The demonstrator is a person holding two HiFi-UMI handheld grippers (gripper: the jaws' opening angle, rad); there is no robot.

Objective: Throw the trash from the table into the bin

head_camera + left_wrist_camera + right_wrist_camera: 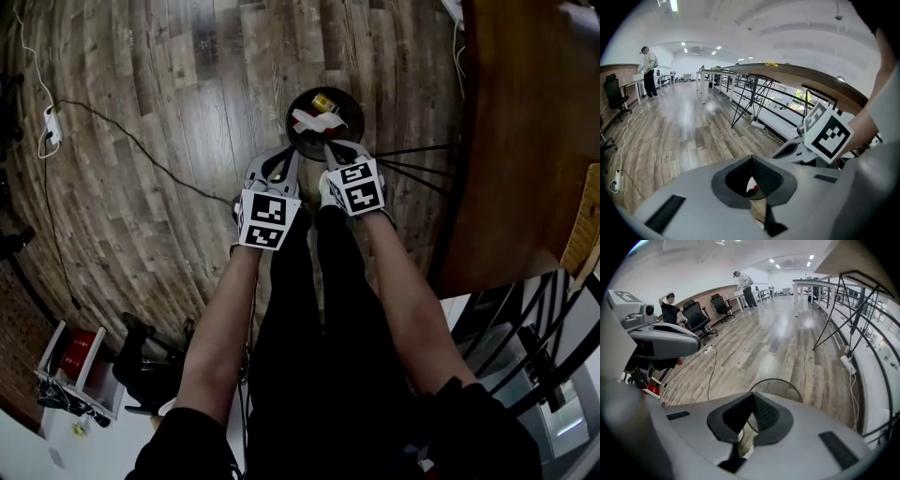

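The round black bin (pixel 323 122) stands on the wood floor and holds crumpled white-and-red paper (pixel 314 120) and a yellow piece (pixel 323 101). Both grippers hang over its near rim. My left gripper (pixel 289 153) has its jaws together with nothing between them; in the left gripper view (pixel 751 159) a scrap of the white-and-red trash (pixel 751 188) shows below the tips. My right gripper (pixel 330 145) is also shut and empty, and the right gripper view (pixel 752 394) shows the bin's wire rim (pixel 790 384) just beyond its tips.
A brown wooden table (pixel 525 141) on black wire legs (pixel 412 159) stands at the right. A power strip (pixel 52 127) with a cable lies at the left. The person's black-trousered legs (pixel 319 309) are below. Distant people (pixel 745 284) and office chairs (pixel 696 315) stand in the room.
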